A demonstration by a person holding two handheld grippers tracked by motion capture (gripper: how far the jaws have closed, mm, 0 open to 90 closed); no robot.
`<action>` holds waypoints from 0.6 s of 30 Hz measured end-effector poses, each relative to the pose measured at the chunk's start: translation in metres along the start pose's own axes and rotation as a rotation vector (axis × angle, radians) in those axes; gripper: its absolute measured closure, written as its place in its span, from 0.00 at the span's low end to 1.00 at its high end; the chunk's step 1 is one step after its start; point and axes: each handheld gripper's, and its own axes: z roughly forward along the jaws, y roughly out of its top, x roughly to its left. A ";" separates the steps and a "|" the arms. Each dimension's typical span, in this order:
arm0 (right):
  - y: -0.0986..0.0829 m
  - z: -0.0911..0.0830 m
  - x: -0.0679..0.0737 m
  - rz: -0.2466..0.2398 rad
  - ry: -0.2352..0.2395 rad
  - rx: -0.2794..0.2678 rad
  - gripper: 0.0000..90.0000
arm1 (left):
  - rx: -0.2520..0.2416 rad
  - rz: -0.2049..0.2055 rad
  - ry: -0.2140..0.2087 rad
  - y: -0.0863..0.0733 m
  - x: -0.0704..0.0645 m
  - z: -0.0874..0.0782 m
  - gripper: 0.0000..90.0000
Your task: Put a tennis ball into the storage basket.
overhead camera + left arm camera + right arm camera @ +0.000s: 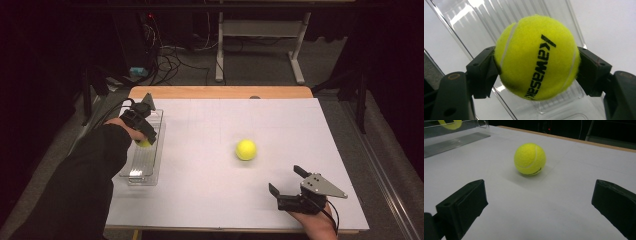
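The left gripper (536, 65) clamps a fuzzy yellow tennis ball (536, 57) between its fingers, above the clear plastic tray (481, 22). It seems the placing step; next the fingers must open. The right gripper (539, 202) is wide open and empty, with a second yellow tennis ball (530, 159) lying ahead of its fingers.

A white surface (280, 120) with a wooden far edge stands in a dark room; beyond that edge, grey floor (260, 70), tangled cables (170, 60) and a white desk frame (260, 30).

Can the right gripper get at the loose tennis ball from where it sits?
Probably yes: the right gripper is open, facing the loose tennis ball, with only bare white table between them.
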 end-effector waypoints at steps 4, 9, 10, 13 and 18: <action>0.000 0.000 0.000 0.003 0.001 0.001 0.00 | -0.009 -0.010 0.000 0.002 0.004 0.002 0.29; 0.000 0.001 0.001 0.004 0.002 0.001 0.00 | -0.045 -0.013 -0.014 0.001 0.004 -0.004 0.20; 0.000 0.001 0.001 0.002 0.001 0.000 0.00 | -0.070 -0.010 -0.021 0.000 0.003 -0.008 0.16; 0.000 0.000 0.001 0.002 0.001 0.001 0.00 | -0.068 -0.007 -0.020 -0.002 0.001 -0.014 0.07; 0.001 0.000 0.001 0.000 0.001 -0.002 0.00 | -0.071 0.028 -0.020 -0.005 -0.011 -0.021 0.02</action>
